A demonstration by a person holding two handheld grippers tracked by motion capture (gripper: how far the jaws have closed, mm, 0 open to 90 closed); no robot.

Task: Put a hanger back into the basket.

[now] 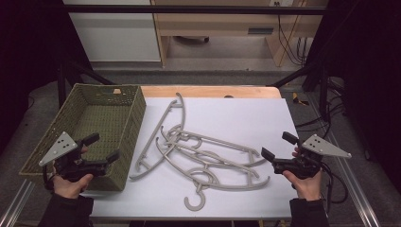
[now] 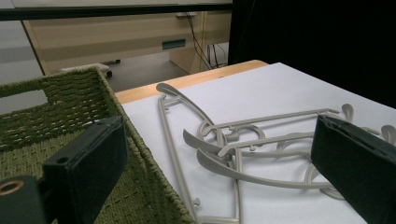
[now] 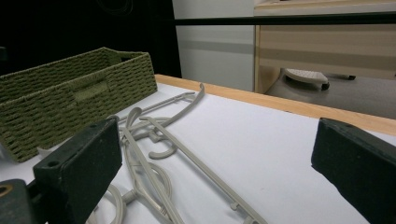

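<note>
On the counter point(image 1: 265, 118), grey hangers point(image 1: 203, 156) lay tangled beside a green woven basket point(image 1: 127, 118); left tool point(image 1: 103, 147) and right tool point(image 1: 279, 145) both gaped, empty.

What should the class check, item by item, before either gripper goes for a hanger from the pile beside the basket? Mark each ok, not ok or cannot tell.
1. Left gripper open and holding nothing: ok.
2. Right gripper open and holding nothing: ok.
3. Basket has room inside: ok, its woven floor is bare.
4. Hangers lie separately: not ok, they overlap in a tangled pile on the white sheet.
5. One hanger free of the pile: cannot tell; the long one nearest the basket looks least entangled.
6. Path from each gripper to the pile unobstructed: ok.
</note>
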